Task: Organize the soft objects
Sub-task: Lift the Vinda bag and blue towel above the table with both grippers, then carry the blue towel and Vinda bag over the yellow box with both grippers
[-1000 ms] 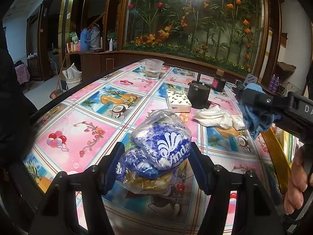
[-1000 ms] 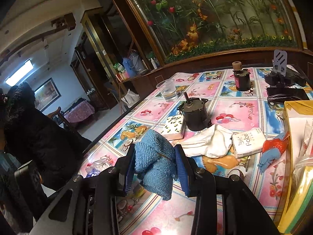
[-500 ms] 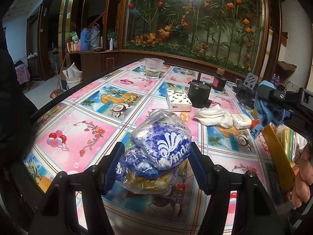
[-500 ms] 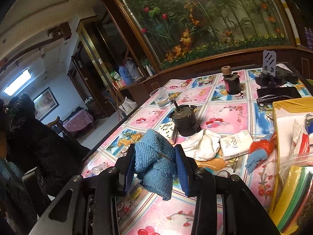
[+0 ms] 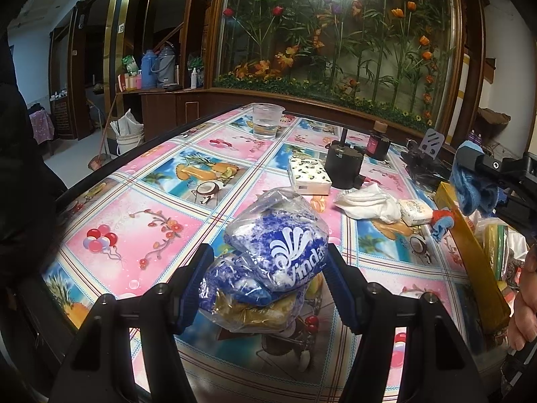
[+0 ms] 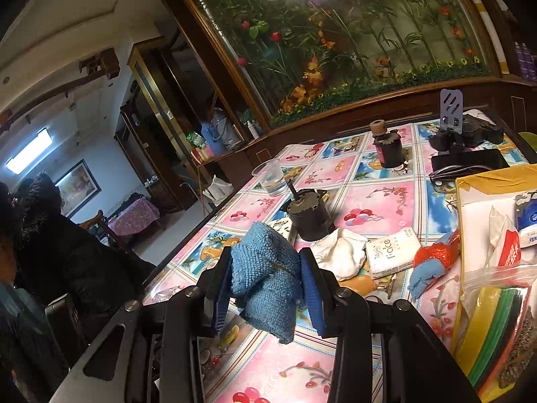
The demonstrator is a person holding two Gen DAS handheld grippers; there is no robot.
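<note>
Left gripper (image 5: 268, 278) has its blue-padded fingers (image 5: 198, 285) clamped on a clear plastic bag of blue-and-white printed tissue packs (image 5: 275, 255), held just above the bench (image 5: 141, 221), which wears a glossy pink-and-blue picture-print oilcloth. Right gripper (image 6: 266, 288) has its fingers (image 6: 310, 288) pressed on both sides of a folded blue terry cloth (image 6: 265, 278), w/ a loose corner hanging below the pads; seen from the left wrist view it sits at the far right edge, over the yellow cardboard box (image 6: 486, 181). Landmark: the black cylindrical motor w/ a short shaft (image 6: 310, 215) near mid-bench. Just in front of the motor lies a crumpled white cloth (image 6: 339, 252), touching a small white tissue pack w/ grey lettering (image 6: 391, 252) on its right. Right of that pack, a red-and-blue knit glove (image 6: 429, 265) lies against the box wall. Left of the motor, touching or nearly so, is a white tissue pack w/ black dots (image 5: 308, 176). Beyond the motor, toward the far-left bench edge, stands a clear plastic cup w/ water (image 6: 272, 176); beyond it to the right, a small dark bottle w/ a cork-coloured cap (image 6: 387, 144). The box holds packets and a clear bag of coloured sheets (image 6: 496, 315). A person's hand (image 5: 523, 309) shows at the right edge of the left wrist view.
</note>
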